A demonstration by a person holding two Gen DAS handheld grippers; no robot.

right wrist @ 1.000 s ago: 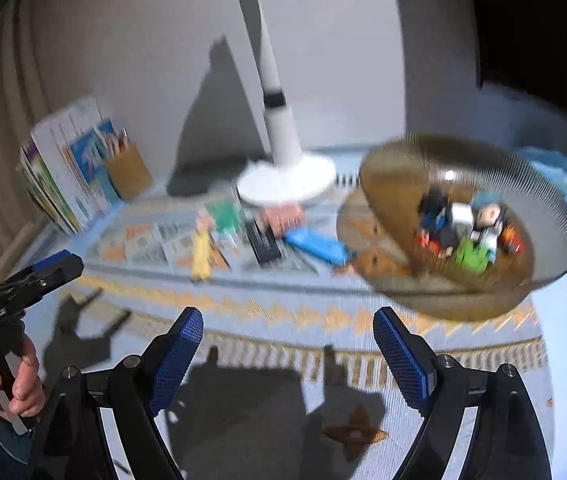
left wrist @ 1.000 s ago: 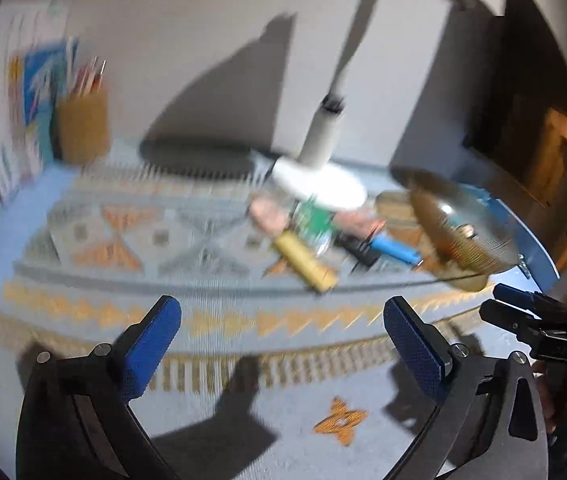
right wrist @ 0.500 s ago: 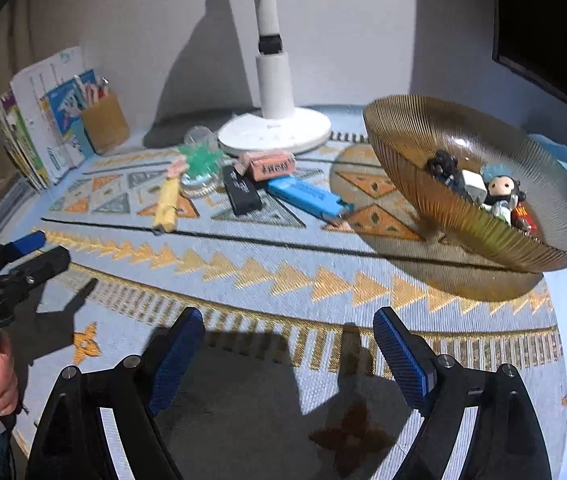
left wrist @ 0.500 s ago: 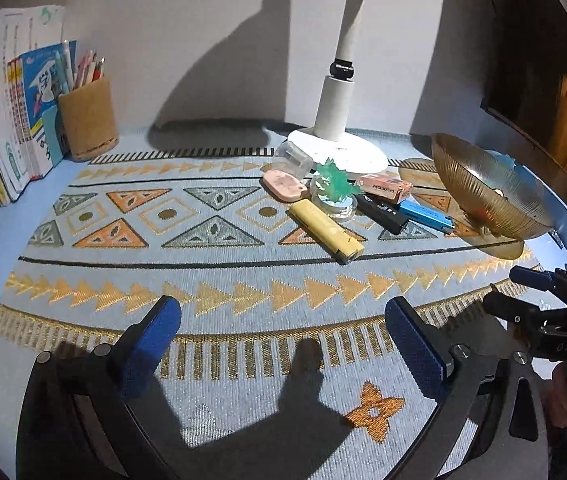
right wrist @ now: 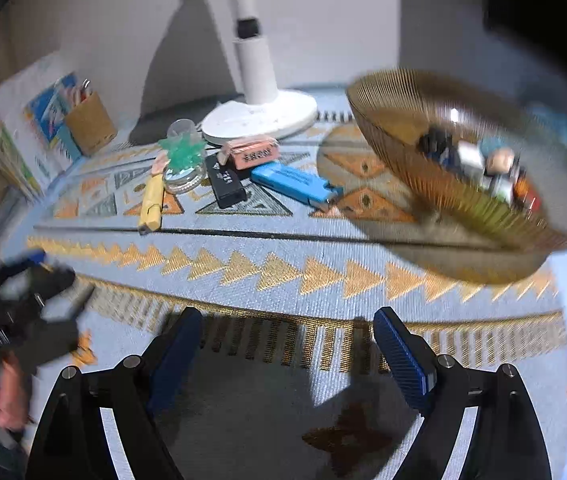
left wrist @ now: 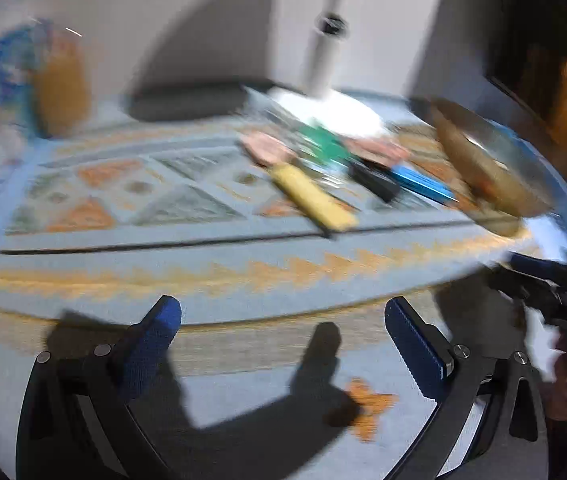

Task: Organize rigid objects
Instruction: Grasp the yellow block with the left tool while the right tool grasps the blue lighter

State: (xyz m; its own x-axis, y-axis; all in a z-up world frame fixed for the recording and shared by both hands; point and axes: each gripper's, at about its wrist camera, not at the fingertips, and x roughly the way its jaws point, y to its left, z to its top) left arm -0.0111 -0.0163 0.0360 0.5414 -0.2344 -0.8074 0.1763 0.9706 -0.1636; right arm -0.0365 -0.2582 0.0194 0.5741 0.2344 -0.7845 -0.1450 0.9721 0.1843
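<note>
**Small rigid items beside the bowl, both grippers empty**

Your right gripper [right wrist: 287,344] and left gripper [left wrist: 283,332] hang over the patterned cloth [right wrist: 283,268] on the table, each with jaws apart and nothing between them. At centre frame in the right wrist view lie five loose items in a cluster: one yellow bar [right wrist: 152,200], one black stick [right wrist: 225,182], one blue lighter-shaped piece [right wrist: 295,181], one pink box [right wrist: 252,153] and one green star on a clear jar [right wrist: 182,160]. One ribbed amber bowl [right wrist: 435,184], right of frame, holds several small figures, too blurred to count. One white lamp base [right wrist: 259,118] stands behind the cluster.
</note>
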